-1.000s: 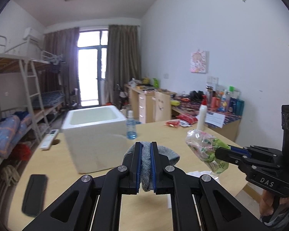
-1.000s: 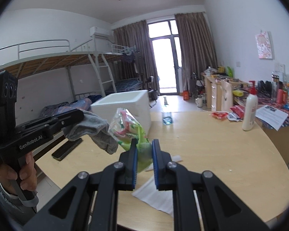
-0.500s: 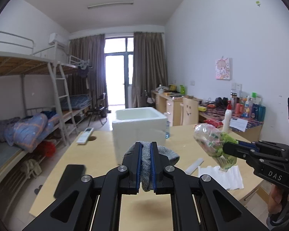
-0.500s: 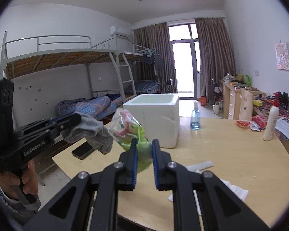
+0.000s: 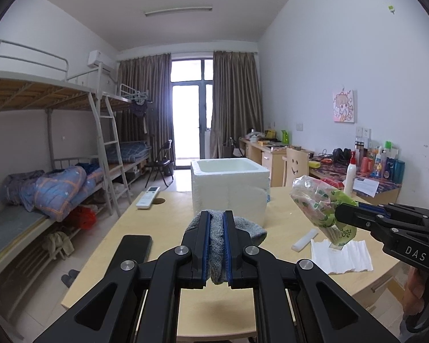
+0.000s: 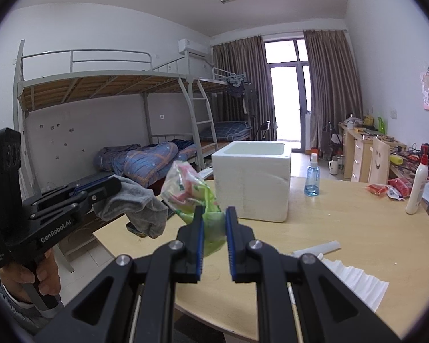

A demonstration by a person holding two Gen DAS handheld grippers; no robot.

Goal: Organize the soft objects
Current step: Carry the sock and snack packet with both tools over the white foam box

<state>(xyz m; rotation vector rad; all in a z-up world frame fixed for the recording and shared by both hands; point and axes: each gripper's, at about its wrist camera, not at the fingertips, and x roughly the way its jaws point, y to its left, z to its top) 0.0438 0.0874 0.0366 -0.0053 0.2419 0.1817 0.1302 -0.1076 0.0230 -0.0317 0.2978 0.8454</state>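
Note:
My left gripper (image 5: 216, 220) is shut on a grey sock (image 5: 218, 245) and holds it in the air above the near end of the wooden table (image 5: 168, 223). The sock also hangs from it in the right wrist view (image 6: 137, 205). My right gripper (image 6: 214, 214) is shut on a green and pink plastic bag (image 6: 191, 191), held above the table in front of the white foam box (image 6: 254, 180). The bag also shows in the left wrist view (image 5: 320, 205). The foam box (image 5: 228, 185) stands open-topped on the table beyond both grippers.
A black phone (image 5: 133, 250), a white remote (image 5: 148, 197), a white paper sheet (image 5: 340, 257) and a white strip (image 5: 304, 238) lie on the table. A blue spray bottle (image 6: 311, 177) and white lotion bottle (image 6: 417, 185) stand farther back. Bunk beds (image 5: 43, 171) line the left wall.
Both grippers have pulled back and risen away from the foam box, so more of the table and room shows. Each still holds its object.

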